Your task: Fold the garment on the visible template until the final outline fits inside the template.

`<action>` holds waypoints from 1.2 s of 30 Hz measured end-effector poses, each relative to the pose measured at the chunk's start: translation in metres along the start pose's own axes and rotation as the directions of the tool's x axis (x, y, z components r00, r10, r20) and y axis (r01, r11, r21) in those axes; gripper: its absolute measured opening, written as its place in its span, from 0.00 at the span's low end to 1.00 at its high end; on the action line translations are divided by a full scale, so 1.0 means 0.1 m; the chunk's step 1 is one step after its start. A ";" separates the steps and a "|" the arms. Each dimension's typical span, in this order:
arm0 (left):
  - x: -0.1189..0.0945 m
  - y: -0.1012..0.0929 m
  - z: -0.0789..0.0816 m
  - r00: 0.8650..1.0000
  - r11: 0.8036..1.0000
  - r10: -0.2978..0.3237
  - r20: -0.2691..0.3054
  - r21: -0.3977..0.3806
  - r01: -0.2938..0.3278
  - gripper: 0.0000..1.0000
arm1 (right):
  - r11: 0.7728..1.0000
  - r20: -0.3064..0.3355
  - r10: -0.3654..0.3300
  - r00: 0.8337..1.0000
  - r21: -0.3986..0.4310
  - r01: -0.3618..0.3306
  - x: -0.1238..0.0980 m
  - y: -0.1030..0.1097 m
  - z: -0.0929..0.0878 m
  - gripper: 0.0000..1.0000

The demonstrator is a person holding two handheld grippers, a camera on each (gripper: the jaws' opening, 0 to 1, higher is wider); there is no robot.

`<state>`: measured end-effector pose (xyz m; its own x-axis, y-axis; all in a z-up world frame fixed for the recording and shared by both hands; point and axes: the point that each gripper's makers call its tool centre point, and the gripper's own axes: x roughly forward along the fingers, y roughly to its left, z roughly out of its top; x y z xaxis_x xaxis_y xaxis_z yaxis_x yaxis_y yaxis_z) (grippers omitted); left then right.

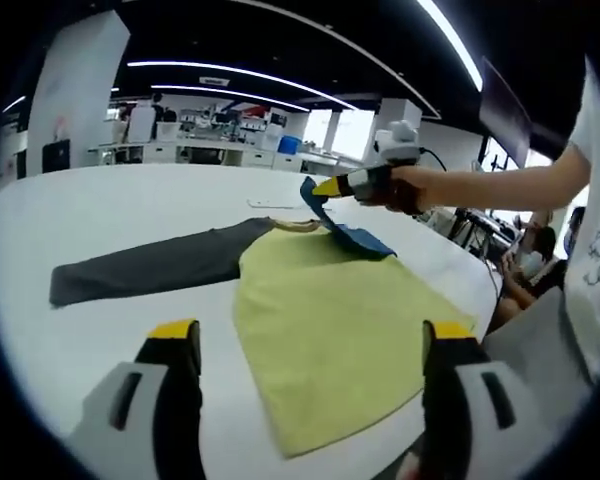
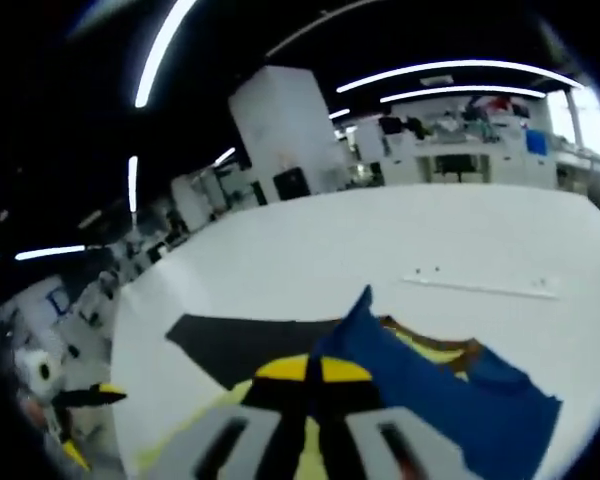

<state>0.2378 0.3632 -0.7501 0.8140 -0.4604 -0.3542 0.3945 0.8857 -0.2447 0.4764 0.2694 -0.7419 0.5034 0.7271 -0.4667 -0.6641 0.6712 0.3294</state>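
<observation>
- On the white counter (image 1: 130,200) lies the garment (image 1: 330,320), a yellow-green body with 1 dark grey sleeve (image 1: 150,265) stretched flat to the side and 1 blue sleeve (image 1: 355,232) at the far shoulder.
- Behind it the room is dim, with long ceiling light strips (image 1: 220,68), white pillars and cluttered workbenches.
- The left gripper view takes in the whole shirt body, plus a person's hand (image 1: 415,188) holding the right tongs (image 1: 325,188) over the collar.
- The right gripper view shows a thin white strip (image 2: 480,286) lying on the counter beyond the shirt, and the left tongs (image 2: 95,395) at its left edge.
- The left tongs (image 1: 310,345) stand wide apart above the shirt, holding nothing.
- The right tongs (image 2: 312,372) are pinched together on the blue sleeve (image 2: 420,385), lifting its cuff off the counter.
</observation>
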 end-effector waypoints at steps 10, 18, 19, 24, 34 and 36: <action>0.00 0.02 0.00 1.000 1.000 0.003 -0.001 0.002 -0.003 0.89 | 1.000 -0.102 0.012 0.995 0.004 -0.011 0.41 0.17 -0.42 0.00; -0.01 0.09 -0.01 1.000 1.000 0.007 0.003 -0.007 -0.007 0.89 | 1.000 -0.165 -0.010 0.986 -0.013 0.008 0.59 0.13 -0.63 0.00; -0.01 0.09 -0.02 1.000 1.000 0.006 0.002 -0.006 -0.006 0.89 | 1.000 -0.171 -0.007 0.985 -0.012 0.005 0.61 0.14 -0.64 0.00; -0.01 0.07 -0.02 1.000 1.000 0.009 0.000 -0.002 -0.009 0.89 | 0.999 -0.203 -0.003 0.979 -0.035 -0.004 0.63 0.13 -0.68 0.00; 0.00 0.03 0.00 1.000 1.000 0.011 -0.002 -0.008 -0.011 0.89 | 0.992 -0.235 0.062 0.970 -0.091 -0.085 0.62 0.20 -0.73 0.21; 0.00 0.04 0.00 1.000 1.000 0.011 -0.003 -0.008 -0.011 0.89 | 0.987 -0.232 0.082 0.969 -0.116 -0.111 0.61 0.22 -0.73 0.26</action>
<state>0.2396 0.3669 -0.7516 0.8168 -0.4512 -0.3595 0.3823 0.8900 -0.2484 0.4525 0.3183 -0.8228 0.3051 0.7262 -0.6161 -0.7757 0.5648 0.2816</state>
